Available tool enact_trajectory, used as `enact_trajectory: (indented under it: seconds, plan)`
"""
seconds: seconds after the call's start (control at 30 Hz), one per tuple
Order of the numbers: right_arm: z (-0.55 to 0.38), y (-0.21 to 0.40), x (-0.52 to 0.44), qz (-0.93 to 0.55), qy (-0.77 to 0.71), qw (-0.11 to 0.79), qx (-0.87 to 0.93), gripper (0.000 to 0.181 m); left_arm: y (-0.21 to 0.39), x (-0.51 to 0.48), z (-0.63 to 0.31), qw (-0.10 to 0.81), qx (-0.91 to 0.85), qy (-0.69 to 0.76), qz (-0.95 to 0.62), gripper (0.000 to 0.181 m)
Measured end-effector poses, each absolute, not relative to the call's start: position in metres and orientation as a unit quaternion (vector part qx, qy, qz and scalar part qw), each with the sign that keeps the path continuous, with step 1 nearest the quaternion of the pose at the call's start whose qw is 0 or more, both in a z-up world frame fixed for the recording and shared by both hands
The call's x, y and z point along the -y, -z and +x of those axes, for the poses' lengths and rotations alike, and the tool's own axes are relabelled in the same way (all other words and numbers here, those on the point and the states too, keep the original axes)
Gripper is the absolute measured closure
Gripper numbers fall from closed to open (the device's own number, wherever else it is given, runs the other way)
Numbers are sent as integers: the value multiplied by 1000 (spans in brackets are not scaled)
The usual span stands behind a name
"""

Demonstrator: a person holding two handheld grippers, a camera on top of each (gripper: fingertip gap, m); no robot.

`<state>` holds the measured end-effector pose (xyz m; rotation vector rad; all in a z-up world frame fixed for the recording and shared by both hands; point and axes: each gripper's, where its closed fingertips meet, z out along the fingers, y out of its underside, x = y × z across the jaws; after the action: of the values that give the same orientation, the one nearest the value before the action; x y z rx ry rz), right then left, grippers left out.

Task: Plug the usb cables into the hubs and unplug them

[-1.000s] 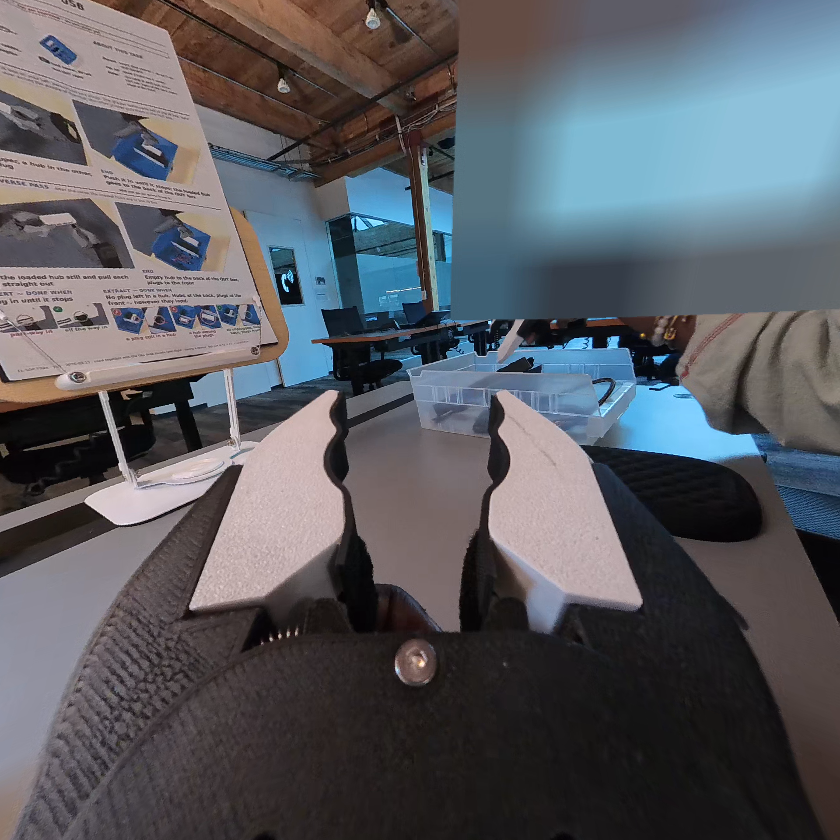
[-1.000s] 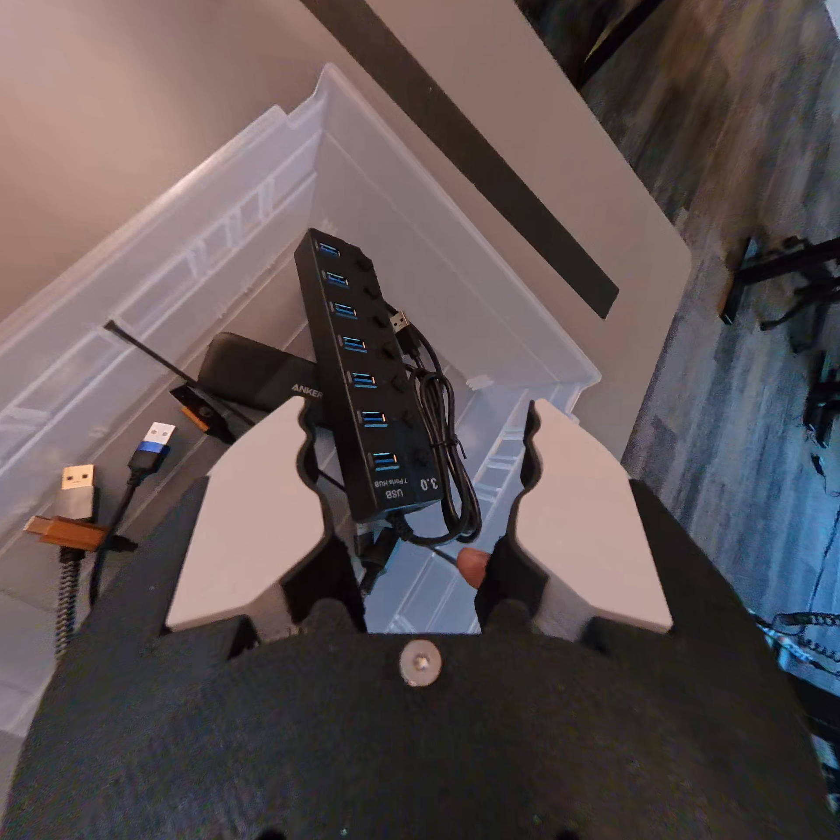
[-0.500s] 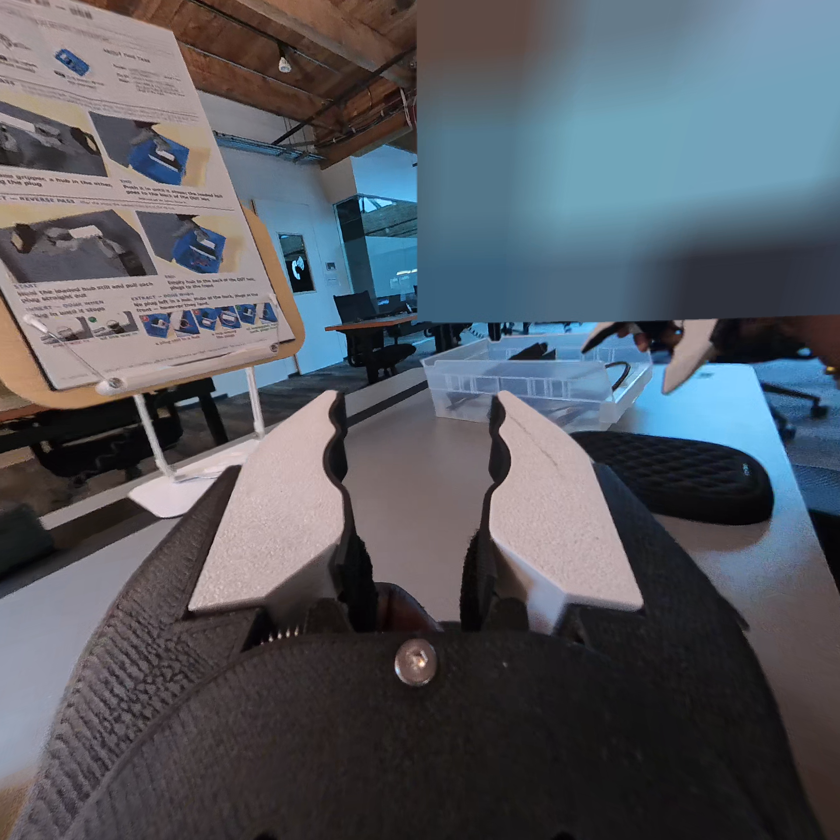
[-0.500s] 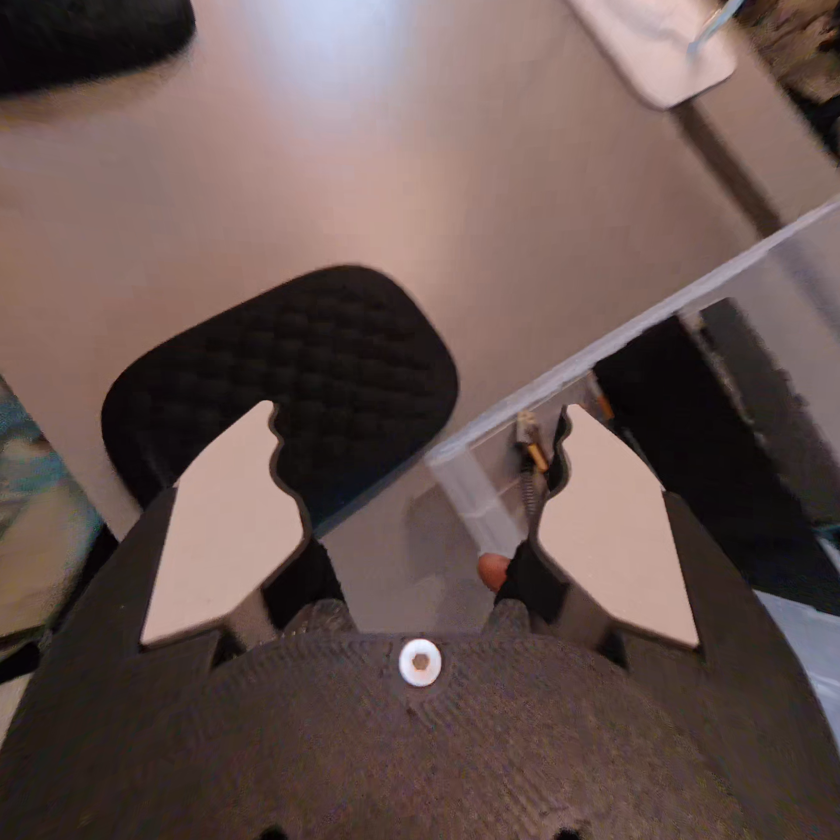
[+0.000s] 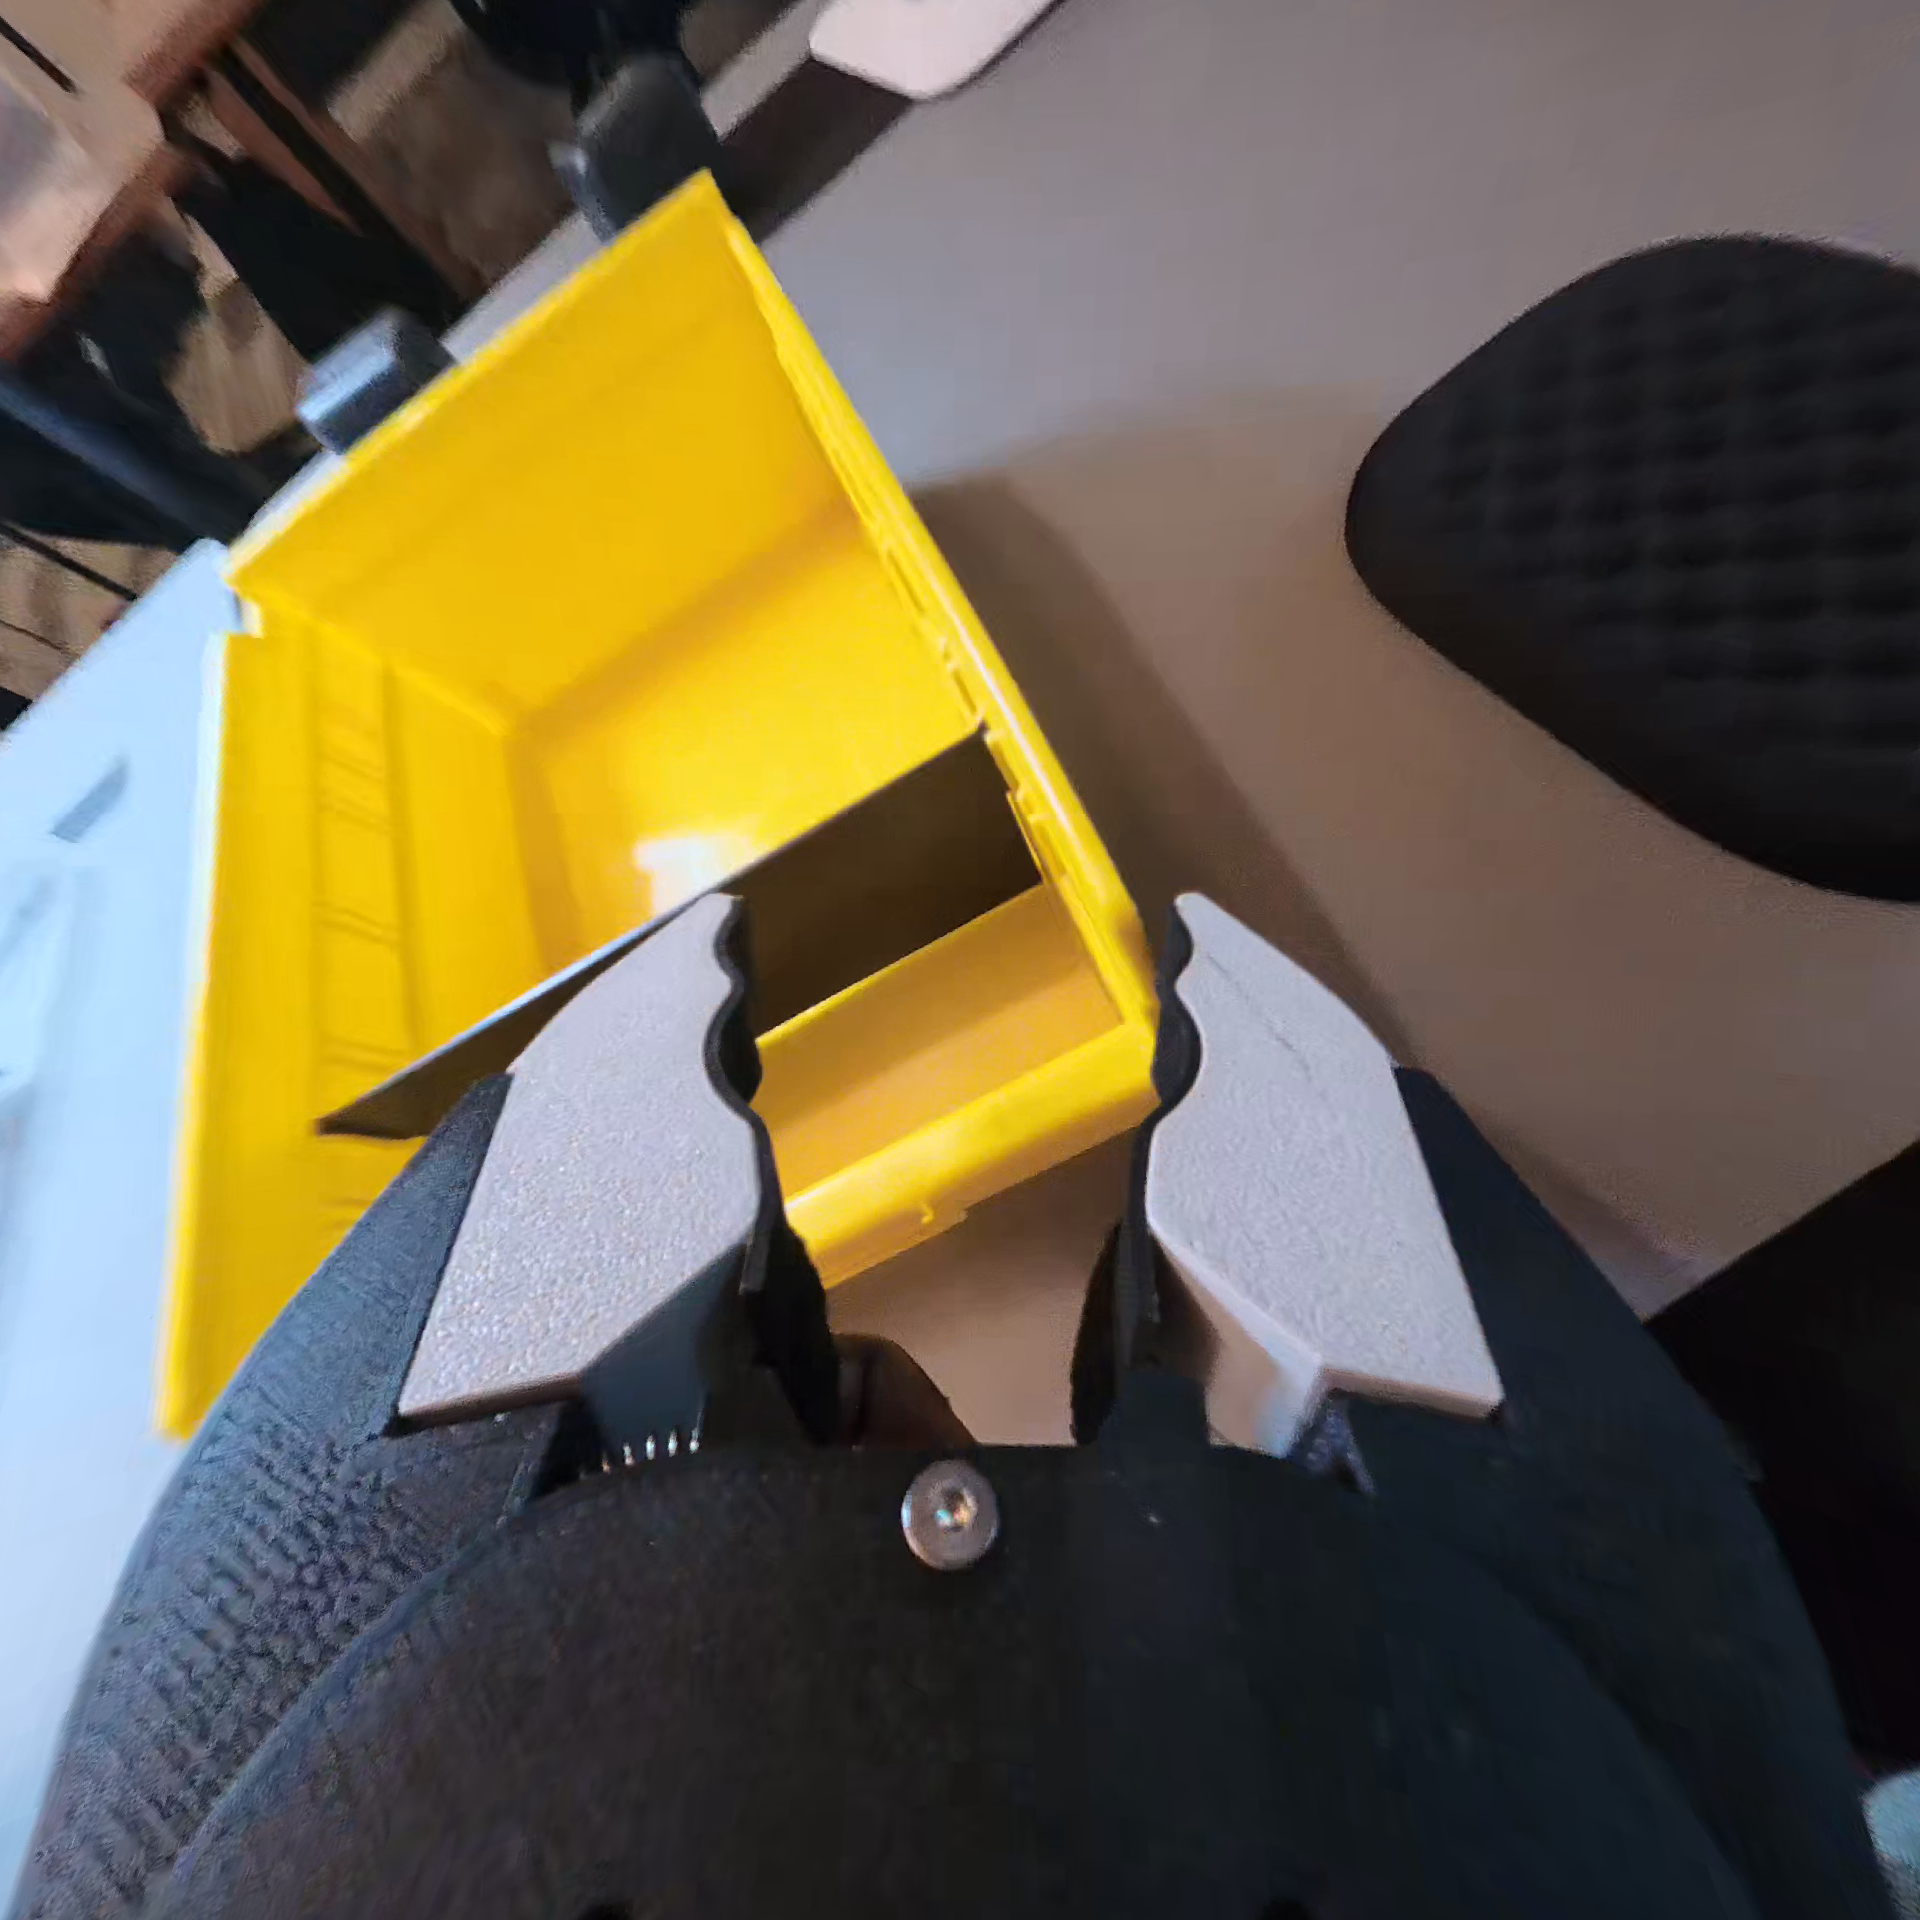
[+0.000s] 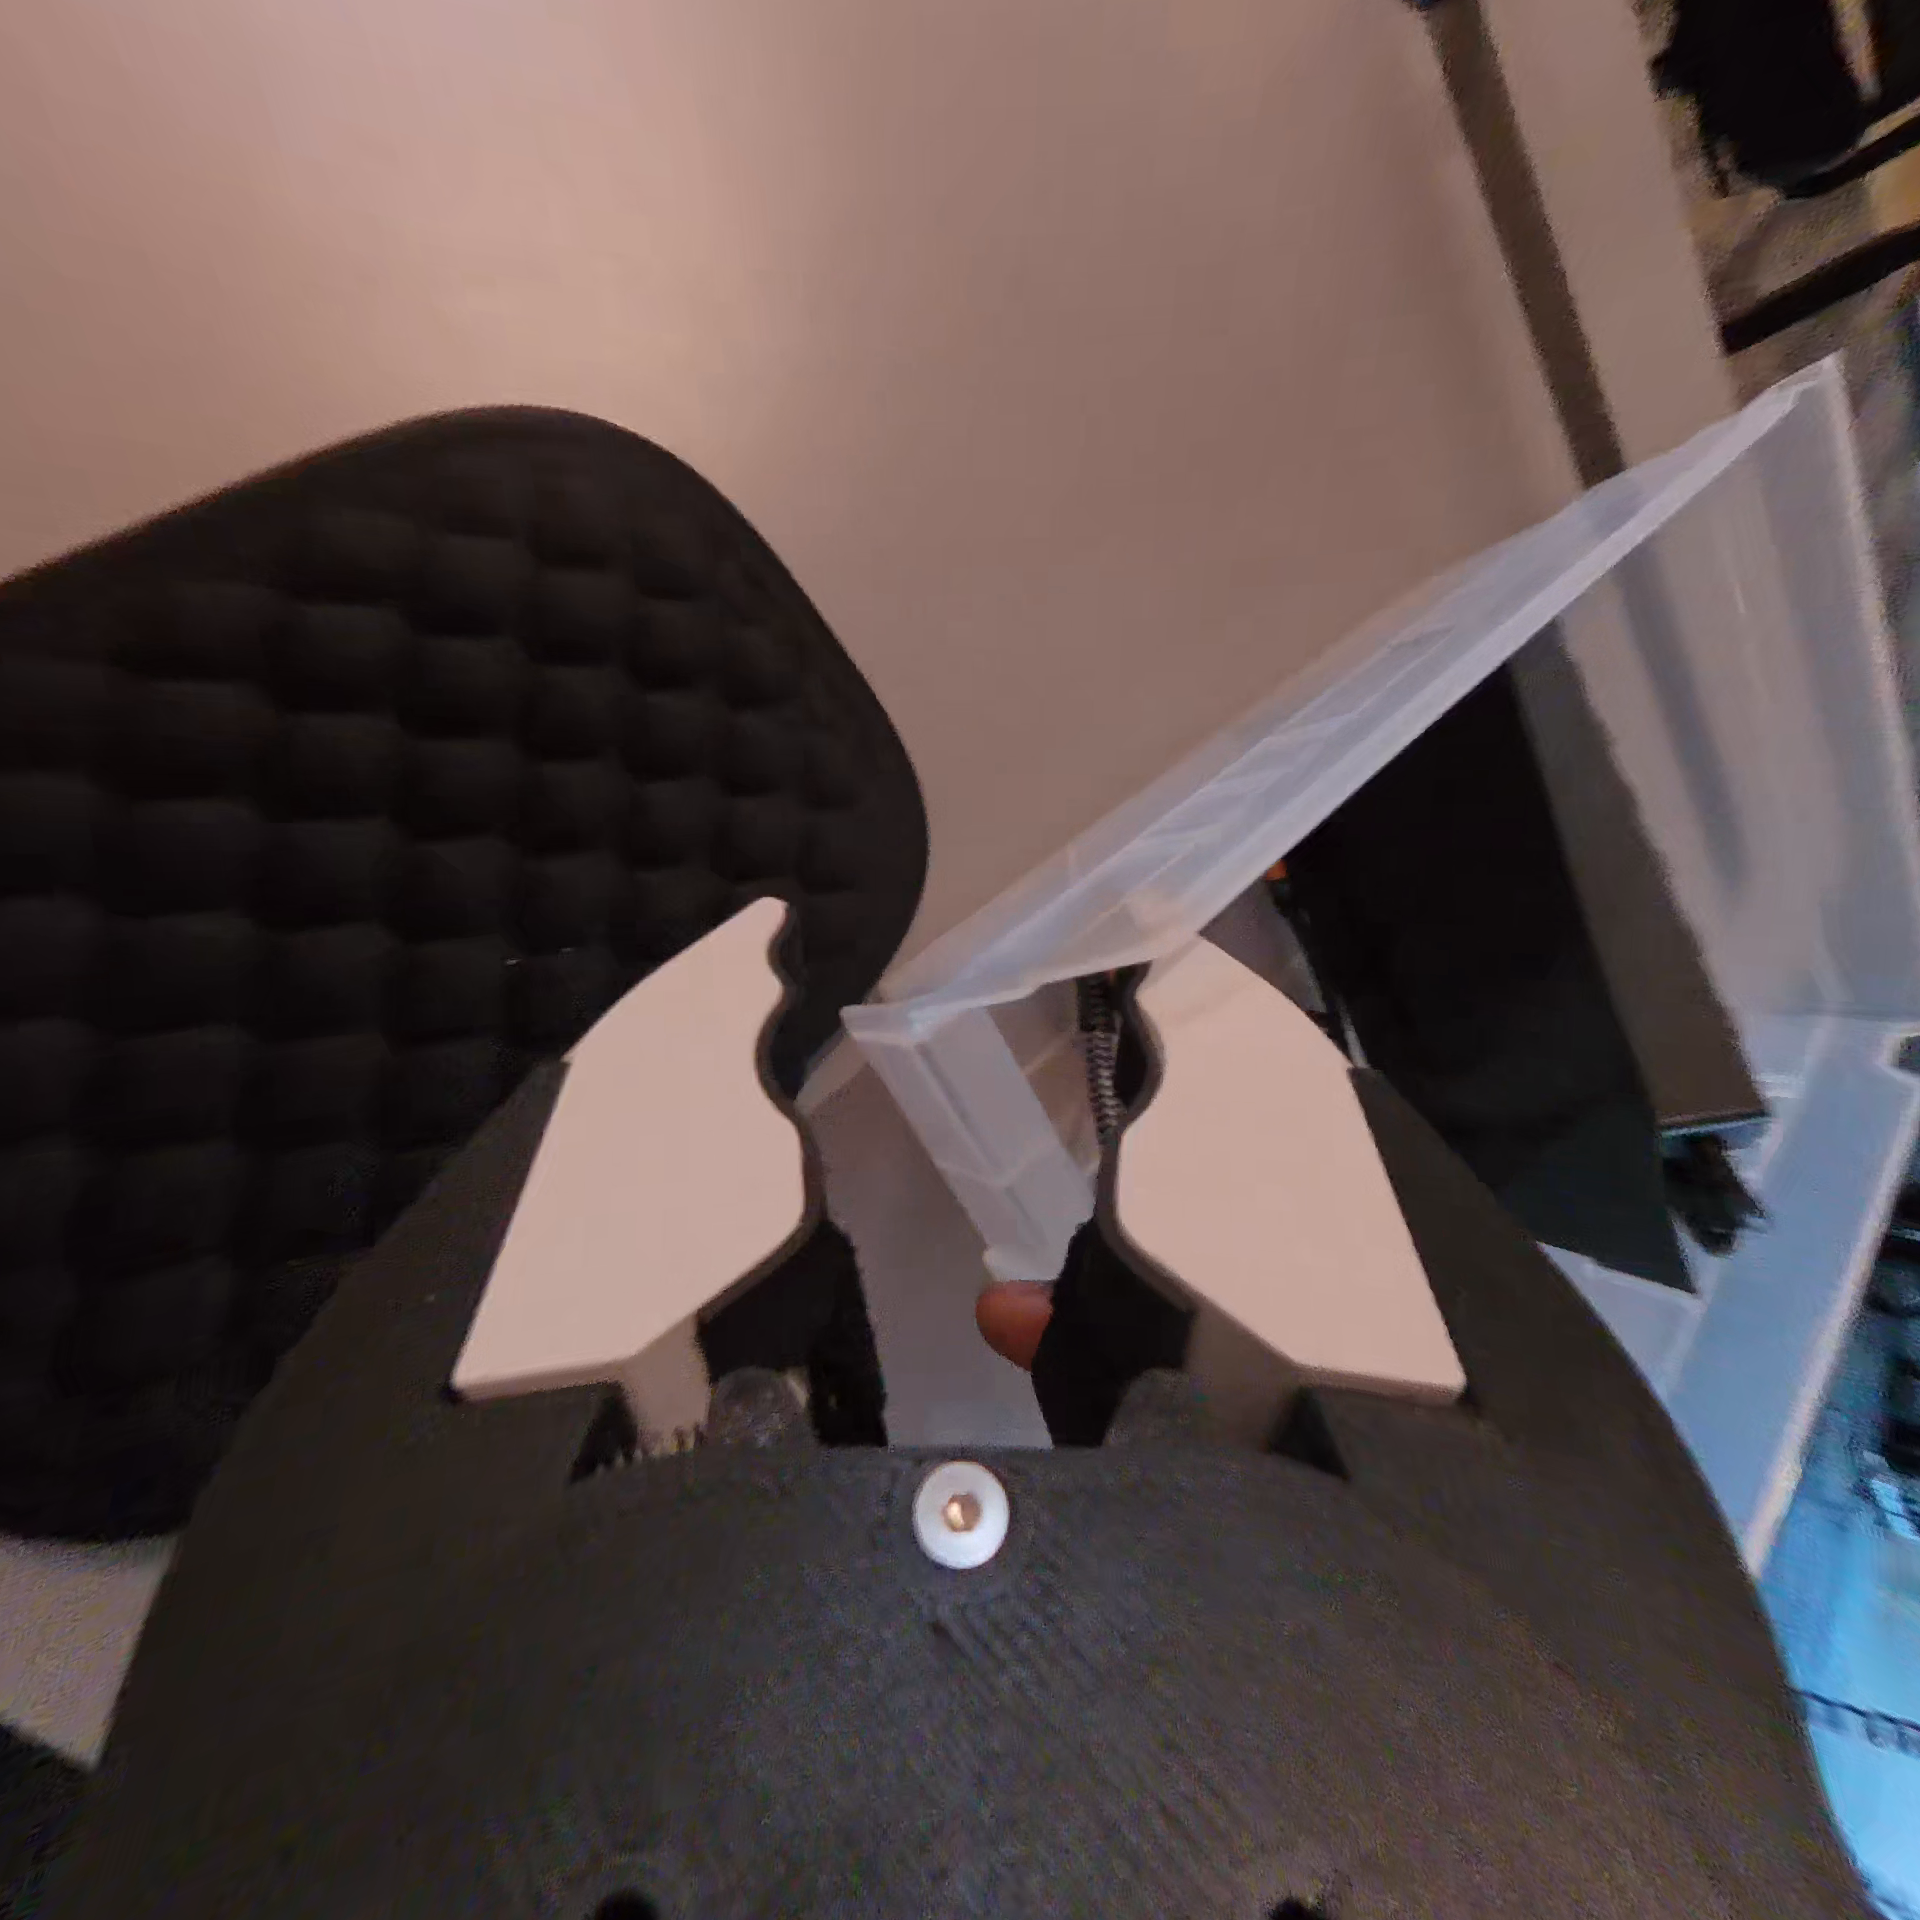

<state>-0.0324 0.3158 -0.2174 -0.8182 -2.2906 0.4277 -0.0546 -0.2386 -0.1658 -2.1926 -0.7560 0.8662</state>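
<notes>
In the right wrist view my right gripper (image 6: 956,945) is open, its jaws partly narrowed, with the near corner of a clear plastic bin (image 6: 1351,727) between them. A dark hub (image 6: 1455,987) and a braided cable (image 6: 1101,1049) show through the bin wall. In the left wrist view my left gripper (image 5: 956,914) is open and empty. It hovers over the near right corner of a yellow bin (image 5: 623,468) that has a dark divider (image 5: 883,862) across it. I see no hub or cable in the yellow bin.
A black quilted pad (image 5: 1662,540) lies on the grey table (image 5: 1247,260) to the right of the yellow bin; it also shows in the right wrist view (image 6: 364,779), left of the clear bin. A white surface (image 5: 83,935) borders the yellow bin's left side. Left tips to right tips: about 55 cm.
My left gripper has swung from looking level across the table down onto the yellow bin. My right gripper has come closer to the clear bin's corner and its jaws have narrowed.
</notes>
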Motion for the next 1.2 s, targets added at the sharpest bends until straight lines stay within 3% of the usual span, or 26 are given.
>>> enact_trajectory:
  seconds: [0.3,0.87,1.2]
  plan:
    - [-58,226,-321,-312,-137,327,882,130,194,188,-70,365,220,-268,-864,143]
    - [-118,226,-268,-323,-187,323,870,125,194,143,-107,383,226,-307,-841,141]
    - [-126,225,-191,-239,-183,317,900,128,194,137,-114,397,237,-317,-828,140]
